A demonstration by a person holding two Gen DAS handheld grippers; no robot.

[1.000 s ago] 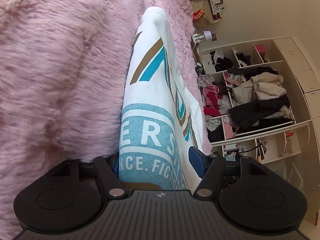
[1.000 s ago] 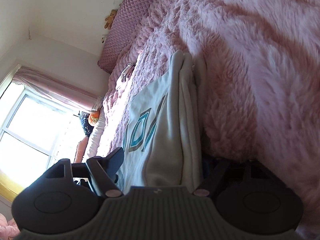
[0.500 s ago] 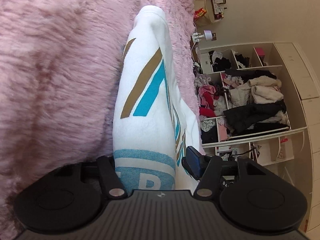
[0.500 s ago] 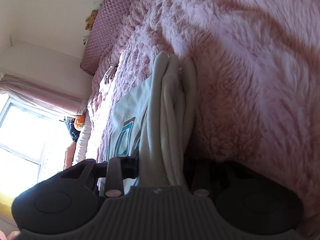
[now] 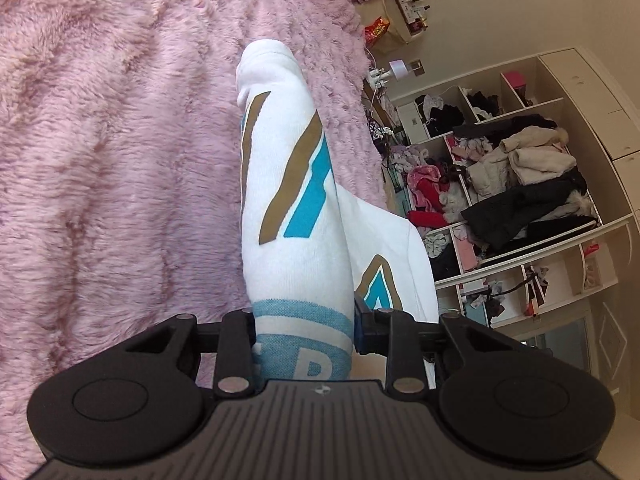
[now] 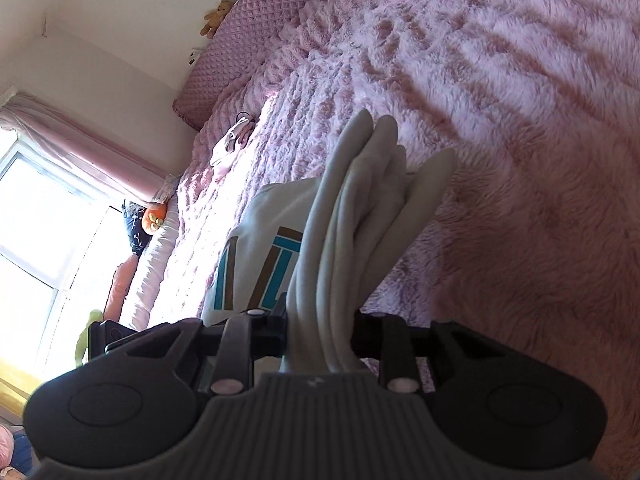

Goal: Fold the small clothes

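Note:
A small white sweatshirt (image 5: 296,208) with a teal and brown print is held up above the pink fluffy bedspread (image 5: 120,140). My left gripper (image 5: 306,332) is shut on its printed edge, and the cloth rises in a rolled column in front of the camera. My right gripper (image 6: 320,332) is shut on a bunch of stacked folded layers of the same sweatshirt (image 6: 352,224). The rest of the garment (image 6: 260,264) hangs to the left with the print showing.
The bedspread (image 6: 500,120) fills most of both views. A pink quilted headboard (image 6: 256,40) and a small garment (image 6: 232,144) lie far up the bed. An open wardrobe (image 5: 516,196) stuffed with clothes stands at the right of the left wrist view. A bright window (image 6: 36,232) is at the left.
Both grippers closed on the sweatshirt and lifted it off the bedspread. The cloth bunched between the jaws and now stands higher and farther from the blanket.

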